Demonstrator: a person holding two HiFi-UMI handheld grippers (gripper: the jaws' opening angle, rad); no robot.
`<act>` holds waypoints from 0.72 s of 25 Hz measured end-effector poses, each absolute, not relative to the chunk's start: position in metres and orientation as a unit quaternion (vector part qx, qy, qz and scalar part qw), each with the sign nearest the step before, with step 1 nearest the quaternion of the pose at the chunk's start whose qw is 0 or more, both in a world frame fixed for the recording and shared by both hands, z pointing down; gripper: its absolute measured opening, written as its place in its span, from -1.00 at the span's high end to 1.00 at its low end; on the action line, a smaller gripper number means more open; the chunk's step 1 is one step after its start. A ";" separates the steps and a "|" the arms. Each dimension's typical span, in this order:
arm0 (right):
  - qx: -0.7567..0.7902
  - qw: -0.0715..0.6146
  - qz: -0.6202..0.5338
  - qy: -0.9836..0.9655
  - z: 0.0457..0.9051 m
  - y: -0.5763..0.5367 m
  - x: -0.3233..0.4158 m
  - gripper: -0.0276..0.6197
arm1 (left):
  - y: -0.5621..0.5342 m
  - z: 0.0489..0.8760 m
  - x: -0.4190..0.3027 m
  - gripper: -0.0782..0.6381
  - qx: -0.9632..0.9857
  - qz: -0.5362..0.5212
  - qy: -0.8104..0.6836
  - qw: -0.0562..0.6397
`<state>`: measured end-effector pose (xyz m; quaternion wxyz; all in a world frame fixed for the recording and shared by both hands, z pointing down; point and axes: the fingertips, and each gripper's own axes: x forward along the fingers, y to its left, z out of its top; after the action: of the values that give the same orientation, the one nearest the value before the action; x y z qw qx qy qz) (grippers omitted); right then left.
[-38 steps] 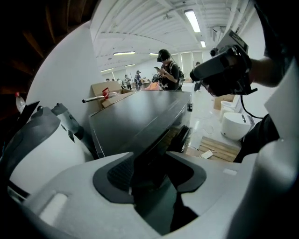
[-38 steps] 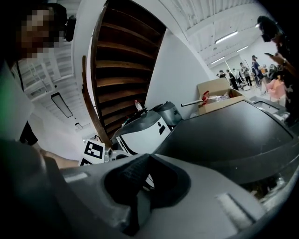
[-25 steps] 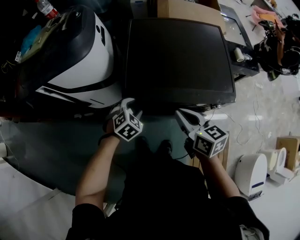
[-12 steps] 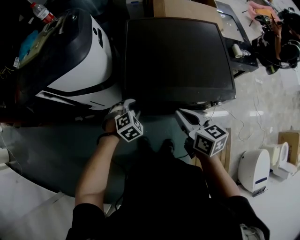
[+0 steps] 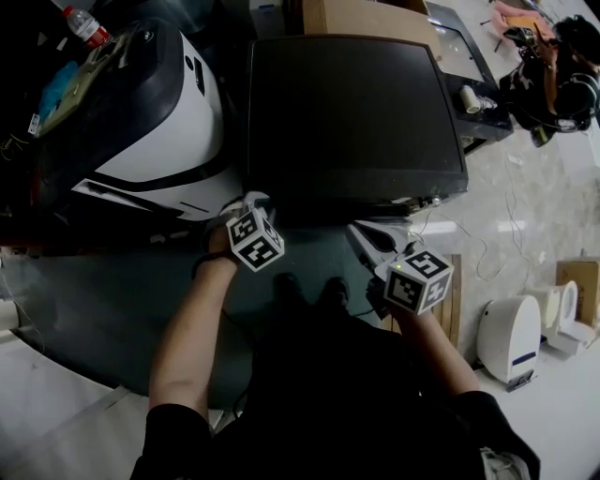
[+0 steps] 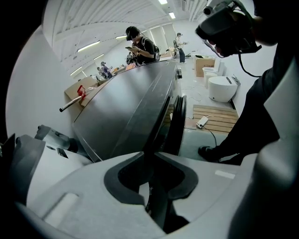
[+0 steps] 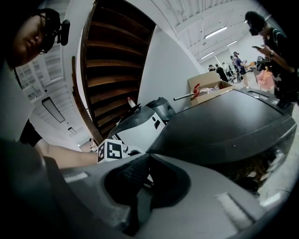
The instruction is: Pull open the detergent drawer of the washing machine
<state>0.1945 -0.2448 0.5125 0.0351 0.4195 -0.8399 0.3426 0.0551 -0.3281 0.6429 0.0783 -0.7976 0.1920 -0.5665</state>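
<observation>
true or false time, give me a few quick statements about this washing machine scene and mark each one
1. The left gripper is at the washing machine's front left corner. True; its jaws have just been closing and now pinch the machine's dark front edge.
2. The right gripper holds a water bottle. False: its jaws are together on nothing, and the water bottle lies far off to the left.
3. The washing machine's top is white. False: it is dark.
4. A cardboard box sits behind the washing machine. True.
</observation>
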 end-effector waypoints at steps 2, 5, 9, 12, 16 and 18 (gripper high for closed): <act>0.420 0.035 0.343 -0.840 0.512 -0.241 0.196 0.91 | -0.326 0.643 0.056 0.61 -0.795 -0.569 0.193 0.078; 0.420 0.034 0.345 -0.839 0.512 -0.236 0.199 0.91 | -0.320 0.643 0.056 0.61 -0.794 -0.572 0.191 0.075; 0.419 0.033 0.344 -0.840 0.511 -0.232 0.200 0.91 | -0.314 0.645 0.057 0.55 -0.792 -0.577 0.184 0.075; 0.416 0.032 0.343 -0.842 0.509 -0.229 0.202 0.91 | -0.312 0.645 0.057 0.55 -0.788 -0.580 0.191 0.075; 0.415 0.032 0.342 -0.843 0.508 -0.221 0.209 0.91 | -0.305 0.647 0.059 0.41 -0.780 -0.597 0.171 0.083; 0.415 0.032 0.343 -0.842 0.509 -0.218 0.212 0.91 | -0.303 0.650 0.062 0.26 -0.767 -0.614 0.153 0.105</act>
<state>0.2118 -0.2177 0.5089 0.0318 0.4151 -0.8422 0.3426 0.0616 -0.3030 0.6505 0.1053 -0.7673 0.1525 -0.6139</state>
